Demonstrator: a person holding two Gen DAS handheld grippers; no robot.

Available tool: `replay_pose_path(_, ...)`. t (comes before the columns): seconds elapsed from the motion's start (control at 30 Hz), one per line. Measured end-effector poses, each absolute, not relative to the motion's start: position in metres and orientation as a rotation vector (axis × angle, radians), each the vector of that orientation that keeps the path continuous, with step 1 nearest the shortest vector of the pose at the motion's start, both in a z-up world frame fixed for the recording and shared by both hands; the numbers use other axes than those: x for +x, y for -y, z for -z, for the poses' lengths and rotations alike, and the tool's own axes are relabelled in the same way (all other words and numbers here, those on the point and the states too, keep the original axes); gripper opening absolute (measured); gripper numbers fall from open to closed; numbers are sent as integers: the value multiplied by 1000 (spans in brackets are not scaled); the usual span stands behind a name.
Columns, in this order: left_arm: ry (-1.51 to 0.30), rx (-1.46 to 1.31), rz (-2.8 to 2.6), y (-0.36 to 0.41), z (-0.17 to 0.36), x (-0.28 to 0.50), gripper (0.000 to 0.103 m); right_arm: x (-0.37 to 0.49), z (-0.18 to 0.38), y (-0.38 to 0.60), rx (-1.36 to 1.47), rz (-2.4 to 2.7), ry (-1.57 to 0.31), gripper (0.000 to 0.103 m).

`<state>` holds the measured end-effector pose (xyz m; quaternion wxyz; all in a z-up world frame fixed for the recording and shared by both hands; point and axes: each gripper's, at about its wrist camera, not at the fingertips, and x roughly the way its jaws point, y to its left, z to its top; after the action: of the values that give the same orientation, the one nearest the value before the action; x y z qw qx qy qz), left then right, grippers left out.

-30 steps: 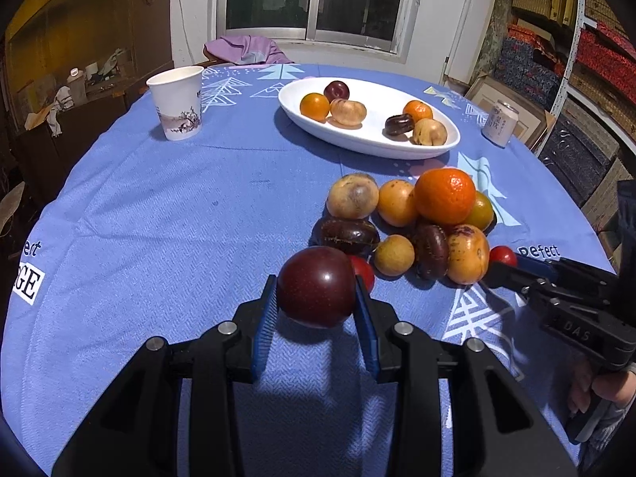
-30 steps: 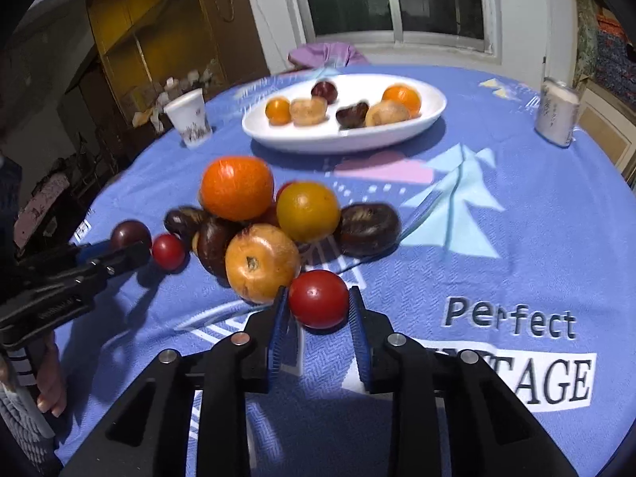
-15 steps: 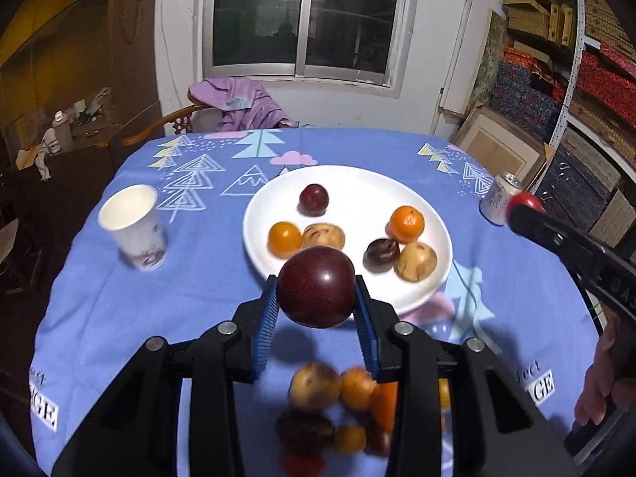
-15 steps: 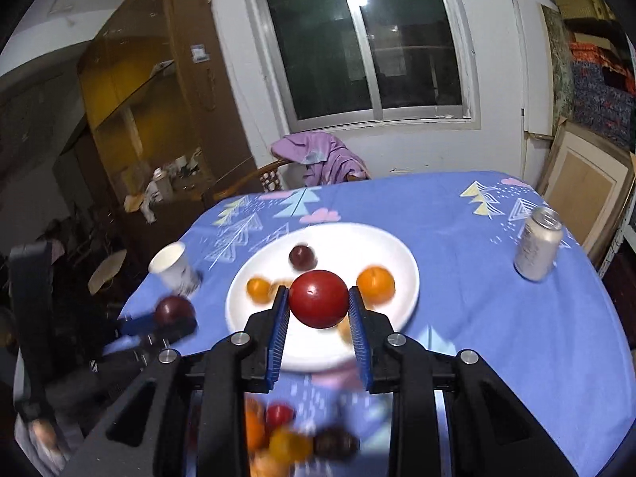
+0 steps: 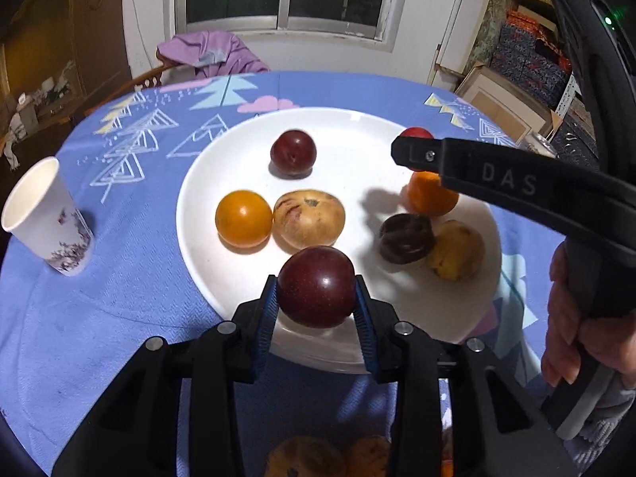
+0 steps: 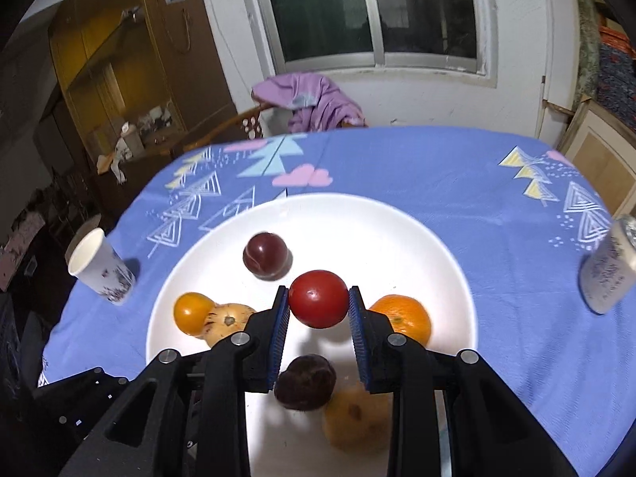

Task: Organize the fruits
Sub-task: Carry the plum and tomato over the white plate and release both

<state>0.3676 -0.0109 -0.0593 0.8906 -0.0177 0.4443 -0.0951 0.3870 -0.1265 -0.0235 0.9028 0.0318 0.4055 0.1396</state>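
**Two grippers, two fruits, one white plate**

The left gripper (image 5: 317, 306) grips a dark red plum (image 5: 316, 287) between its blue pads, poised over the near rim of the white plate (image 5: 222, 278) on a blue patterned tablecloth (image 5: 119, 318). The right gripper (image 6: 319, 312) is clamped on a bright red fruit (image 6: 318, 299), held above the plate's middle.

On the plate, seen from the left wrist, a second plum (image 5: 293, 154) lies toward 12 o'clock, a yellow-orange fruit (image 5: 244, 218) at 9 o'clock touches a pale mottled fruit (image 5: 309, 218), and an orange (image 5: 431, 198), a dark brown fruit (image 5: 406, 238) and a tan fruit (image 5: 457, 250) cluster toward 3 o'clock.

Only the left wrist view takes in the other tool: the right gripper reaches in from 3 o'clock over the orange, its red fruit mostly hidden behind the black finger, with the person's right hand (image 5: 572, 318) on its handle. That view alone also catches blurred fruits (image 5: 306, 459) off the plate at 6 o'clock, under the gripper body.

Only the right wrist view shows the red fruit whole. A drinks can (image 6: 610, 266) at 3 o'clock stands clear there; the other view barely glimpses it. A paper cup (image 6: 101, 276) stands left of the plate in both, and a purple garment (image 6: 314, 99) drapes a chair beyond the table's far edge.
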Motion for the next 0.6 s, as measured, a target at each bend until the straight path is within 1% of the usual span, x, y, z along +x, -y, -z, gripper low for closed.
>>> replay_pose_path(0.13,-922,-43,212,9,58,370,40,386,30,118,33,-290,-835,31)
replay_pose_path(0.2,-912,-40,209,10,57,369,45,382,27,117,16,-287,-817,39)
replay_pose_path(0.23,-909,-40,207,9,56,369,48,380,24,118,16,-283,-803,39)
replay_pose_path(0.27,-907,-42,210,9,54,368,49,376,20,119,16,-281,-791,39)
replay_pose_path(0.33,-905,-50,215,8,51,364,49,369,7,122,27,-289,-765,46)
replay_pose_path(0.43,-883,-69,199,0,38,353,49,347,-16,131,55,-299,-701,46)
replay_pose_path(0.47,-867,-77,187,-6,31,346,51,338,-24,135,62,-308,-684,47)
replay_pose_path(0.5,-850,-85,177,-12,24,339,54,325,-32,138,64,-317,-666,52)
replay_pose_path(0.57,-795,-108,138,-27,10,318,68,304,-44,143,52,-324,-644,59)
replay_pose_path(0.6,-771,-114,117,-33,6,307,69,292,-49,146,49,-326,-631,63)
